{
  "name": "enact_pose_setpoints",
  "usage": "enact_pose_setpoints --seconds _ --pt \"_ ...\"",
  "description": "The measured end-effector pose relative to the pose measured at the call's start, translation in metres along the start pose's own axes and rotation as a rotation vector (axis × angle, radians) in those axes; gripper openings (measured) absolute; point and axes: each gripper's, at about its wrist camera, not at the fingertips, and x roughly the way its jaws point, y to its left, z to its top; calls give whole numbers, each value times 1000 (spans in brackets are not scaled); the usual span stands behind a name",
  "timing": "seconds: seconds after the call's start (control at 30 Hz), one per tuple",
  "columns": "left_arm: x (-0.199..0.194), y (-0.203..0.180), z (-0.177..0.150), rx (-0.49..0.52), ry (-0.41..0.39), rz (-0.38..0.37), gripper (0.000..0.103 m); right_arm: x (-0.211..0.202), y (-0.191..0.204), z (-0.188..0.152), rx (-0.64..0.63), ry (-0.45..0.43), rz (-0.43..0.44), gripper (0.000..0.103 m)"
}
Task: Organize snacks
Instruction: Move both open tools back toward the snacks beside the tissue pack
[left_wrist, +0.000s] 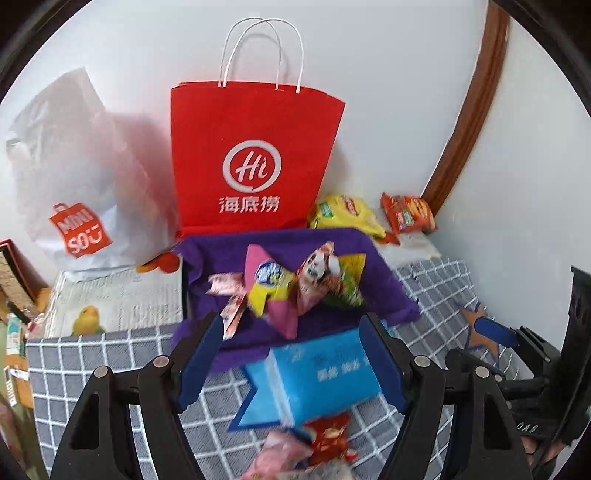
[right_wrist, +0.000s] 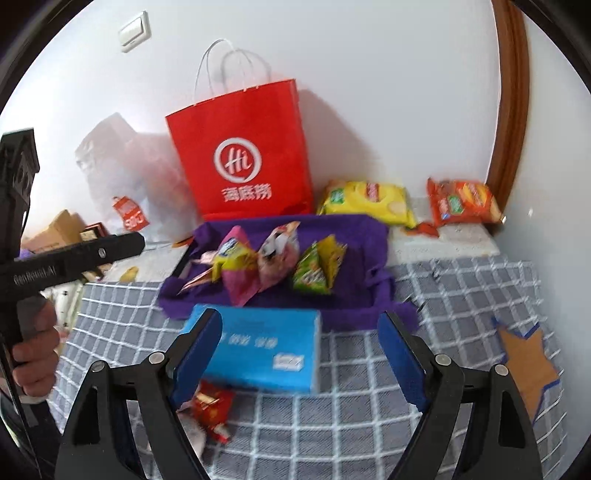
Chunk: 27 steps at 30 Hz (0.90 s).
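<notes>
both grippers (left_wrist: 291, 354) (right_wrist: 299, 354) agape; red packet (right_wrist: 212, 406) half-hidden, blurred.

A white wall (right_wrist: 369, 74) is seen ahead, a light switch (right_wrist: 135, 32) is mounted upper left, brown trim (right_wrist: 511, 110) is curved at right, and a checked cloth (right_wrist: 332, 424) is spread below.

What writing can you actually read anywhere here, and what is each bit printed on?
"Hi" in a circle, with "海底捞" below: red paper bag.
"MINI SO": orange tag logo on the white plastic bag.
"GenRobot.AI", only roughly legible: side of the left gripper.
Blue box: white characters, too blurred to read.
Snack packets on the purple cloth, yellow packet, orange packet: print too blurred.
</notes>
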Motion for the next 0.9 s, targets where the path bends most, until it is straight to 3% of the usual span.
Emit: enact_pose_setpoints --seconds 0.07,0.53,0.6,0.8,0.9 --pt "-6 0 -10 -1 3 -19 74 -1 3 -8 13 12 32 86" --pt "-27 22 -57 -70 16 16 74 -21 23 -43 16 -71 16 85" --pt "-26 25 -63 -55 35 30 74 -15 24 -46 24 -25 42 84" --pt "-21 45 -84 -85 91 35 74 10 39 -68 26 88 83 63" --pt "-21 57 -94 -111 94 39 74 21 49 -79 8 116 95 60"
